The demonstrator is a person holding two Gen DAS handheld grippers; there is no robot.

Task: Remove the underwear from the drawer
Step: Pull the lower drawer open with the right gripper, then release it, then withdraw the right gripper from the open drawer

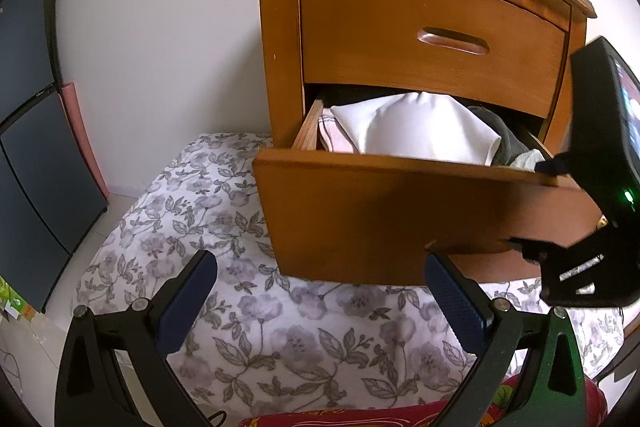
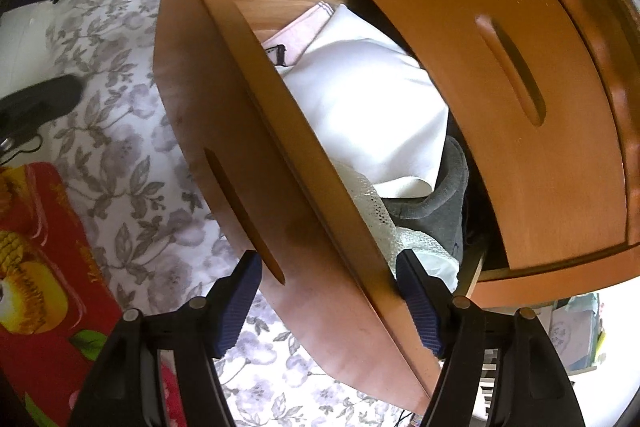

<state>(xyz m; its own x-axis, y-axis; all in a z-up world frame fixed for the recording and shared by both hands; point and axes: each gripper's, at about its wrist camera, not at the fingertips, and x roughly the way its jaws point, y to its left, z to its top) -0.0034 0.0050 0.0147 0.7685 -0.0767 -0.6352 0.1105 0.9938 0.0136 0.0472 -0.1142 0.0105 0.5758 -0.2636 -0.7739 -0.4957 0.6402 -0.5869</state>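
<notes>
L wrist view: left gripper (image 1: 320,291) wide open, empty, parked over bed (image 1: 224,211) below open drawer (image 1: 400,211) w/ underwear (image 1: 516,153) inside; R wrist view: right gripper (image 2: 332,291) open, straddling drawer front, likely going for it.

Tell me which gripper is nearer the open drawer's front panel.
Right. The right gripper straddles the drawer front, jaws open. The left gripper hangs back, open over the floral bedspread.

The open drawer (image 1: 400,211) front hides the clothes' (image 1: 416,131) lower parts.
</notes>
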